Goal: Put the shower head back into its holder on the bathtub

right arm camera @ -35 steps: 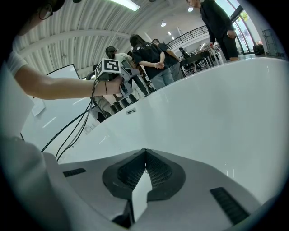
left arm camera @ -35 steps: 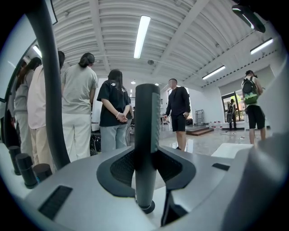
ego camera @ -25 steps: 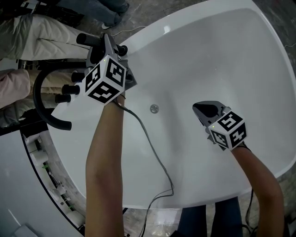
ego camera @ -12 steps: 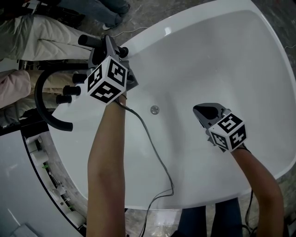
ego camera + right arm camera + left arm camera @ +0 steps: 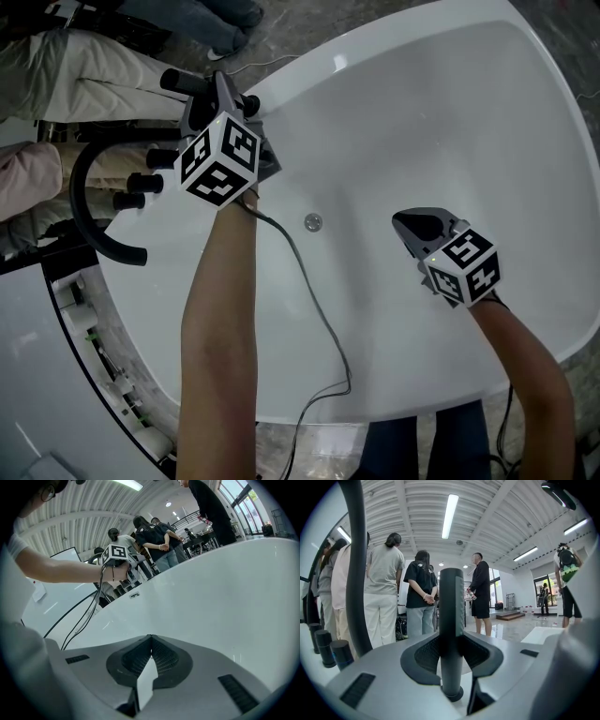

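Left gripper (image 5: 452, 654) jaws pinched the shower head (image 5: 452, 611) handle at the bathtub (image 5: 422, 122) rim's left edge. Right gripper (image 5: 149, 656) jaws were pressed together, empty, over the open basin. Holder was hard to make out.

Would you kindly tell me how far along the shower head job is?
Done: the left gripper holds the shower head at the bathtub rim beside the taps. In hand: placing it; whether it sits in its holder is unclear. Left: letting go. The right gripper is shut, empty.
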`<act>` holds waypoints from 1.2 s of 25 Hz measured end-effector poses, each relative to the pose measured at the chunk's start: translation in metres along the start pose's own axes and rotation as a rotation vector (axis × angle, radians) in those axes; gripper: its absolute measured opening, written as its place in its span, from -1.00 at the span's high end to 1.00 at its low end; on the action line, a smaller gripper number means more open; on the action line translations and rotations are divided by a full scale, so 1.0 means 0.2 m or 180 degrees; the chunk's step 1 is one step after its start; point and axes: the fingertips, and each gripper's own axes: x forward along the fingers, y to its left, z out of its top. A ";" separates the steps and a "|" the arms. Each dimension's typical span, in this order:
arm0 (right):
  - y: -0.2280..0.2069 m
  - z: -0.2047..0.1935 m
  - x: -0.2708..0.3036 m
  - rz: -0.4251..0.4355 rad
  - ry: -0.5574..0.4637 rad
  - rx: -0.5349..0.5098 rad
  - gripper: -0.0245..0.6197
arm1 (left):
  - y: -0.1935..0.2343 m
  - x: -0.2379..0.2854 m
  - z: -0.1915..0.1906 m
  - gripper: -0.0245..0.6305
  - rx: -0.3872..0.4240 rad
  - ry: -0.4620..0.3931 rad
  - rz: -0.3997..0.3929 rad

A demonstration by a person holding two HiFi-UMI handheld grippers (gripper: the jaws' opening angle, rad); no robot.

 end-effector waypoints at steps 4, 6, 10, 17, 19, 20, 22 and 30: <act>0.00 -0.01 0.00 -0.0004 0.0004 0.0004 0.90 | 0.01 0.00 0.00 0.55 -0.0047 -0.0017 0.0024; 0.01 -0.01 0.00 0.0002 0.0007 0.0001 0.90 | 0.01 0.00 0.00 0.55 -0.0045 -0.0006 0.0020; 0.02 -0.02 0.00 0.0016 0.0023 -0.0011 0.90 | 0.01 0.01 0.00 0.55 -0.0035 0.0009 0.0028; 0.03 -0.03 -0.04 0.0027 0.0037 -0.0032 0.90 | -0.01 0.03 0.00 0.54 -0.0066 0.0087 0.0082; 0.03 -0.04 -0.05 0.0019 0.0045 -0.0032 0.90 | 0.00 0.03 0.00 0.54 -0.0128 0.0110 0.0081; 0.03 -0.05 -0.06 0.0016 0.0051 -0.0033 0.90 | -0.01 0.02 0.01 0.54 -0.0134 0.0107 0.0084; 0.03 -0.05 -0.08 0.0016 0.0055 -0.0038 0.90 | -0.02 0.01 0.04 0.54 -0.0107 0.0059 0.0088; 0.07 0.03 -0.12 0.0007 -0.0003 -0.0087 0.90 | -0.02 -0.11 0.12 0.54 -0.0017 -0.0034 0.0103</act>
